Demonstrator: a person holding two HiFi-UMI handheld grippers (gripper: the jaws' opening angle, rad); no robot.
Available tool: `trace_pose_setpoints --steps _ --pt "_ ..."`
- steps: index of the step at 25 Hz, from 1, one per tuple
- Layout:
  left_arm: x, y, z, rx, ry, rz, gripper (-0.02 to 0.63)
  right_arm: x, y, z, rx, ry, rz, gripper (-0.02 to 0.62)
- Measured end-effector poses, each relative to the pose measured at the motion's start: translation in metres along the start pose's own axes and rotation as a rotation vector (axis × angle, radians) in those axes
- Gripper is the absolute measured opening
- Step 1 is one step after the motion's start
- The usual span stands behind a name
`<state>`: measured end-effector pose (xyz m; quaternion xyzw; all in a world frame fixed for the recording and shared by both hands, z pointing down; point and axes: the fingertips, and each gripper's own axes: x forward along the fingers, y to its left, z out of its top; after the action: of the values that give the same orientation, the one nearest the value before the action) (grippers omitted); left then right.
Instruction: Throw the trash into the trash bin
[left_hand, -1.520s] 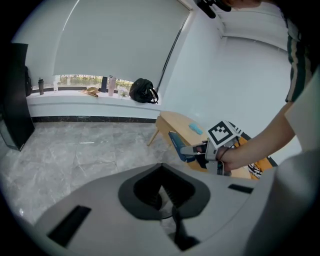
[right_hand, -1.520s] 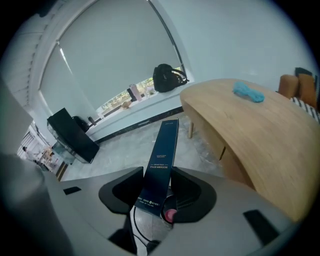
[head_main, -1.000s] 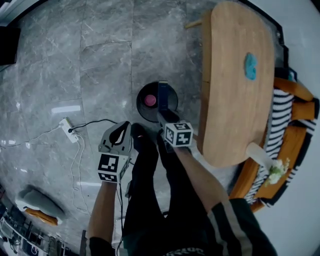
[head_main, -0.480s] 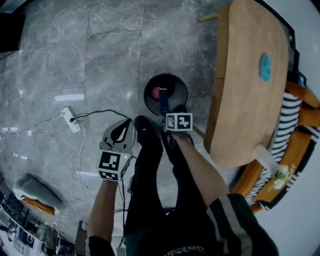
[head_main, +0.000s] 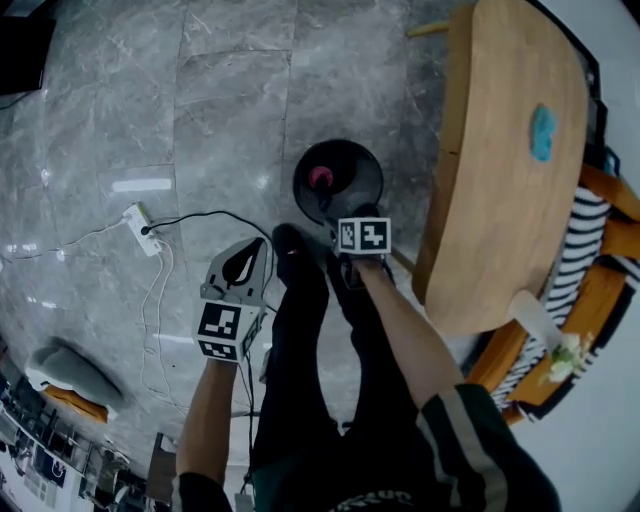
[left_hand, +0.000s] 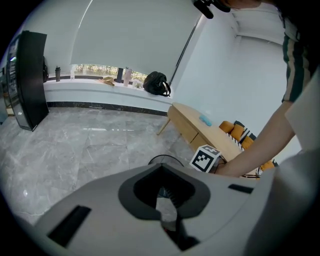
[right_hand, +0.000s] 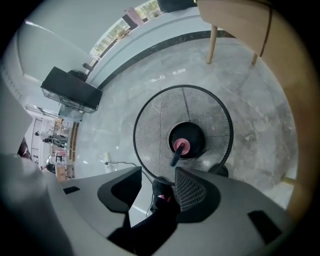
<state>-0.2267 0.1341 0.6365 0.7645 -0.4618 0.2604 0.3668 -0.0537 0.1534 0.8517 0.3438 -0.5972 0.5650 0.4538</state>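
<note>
The black mesh trash bin (head_main: 366, 172) stands on the grey floor in front of the person's shoes. At its bottom lies a pink piece (right_hand: 181, 146), which the head view also shows as a pink piece (head_main: 321, 177). A slim dark blue object (right_hand: 175, 158) lies slanted inside the bin, free of the jaws. My right gripper (right_hand: 157, 181) hangs right above the bin rim (right_hand: 150, 130), pointing steeply down. Its jaws have just been opening, and they are open with nothing between them. Its marker cube (head_main: 362, 236) covers its fingertips in the head view. My left gripper (head_main: 248, 256) hangs left of the legs, shut and empty.
A wooden table (head_main: 500, 200) with a small blue thing (head_main: 542, 132) stands right of the bin. Beyond it is an orange chair with a striped cushion (head_main: 575, 250). A white power strip (head_main: 138, 215) and its cables lie on the floor to the left. The person's legs (head_main: 300, 380) fill the middle.
The right gripper sank toward the bin and tipped downward. The dark blue object that stood between its jaws now lies inside the bin. The left gripper barely shifted.
</note>
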Motion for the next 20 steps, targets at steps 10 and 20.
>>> trace_pose_setpoints --steps 10,20 --pt "0.013 -0.023 0.026 0.029 -0.002 -0.036 0.000 -0.062 0.000 0.031 -0.138 -0.154 -0.039 0.046" --pt "0.043 -0.064 0.080 0.112 -0.019 -0.098 0.000 -0.176 -0.003 0.097 -0.118 -0.487 0.058 0.000"
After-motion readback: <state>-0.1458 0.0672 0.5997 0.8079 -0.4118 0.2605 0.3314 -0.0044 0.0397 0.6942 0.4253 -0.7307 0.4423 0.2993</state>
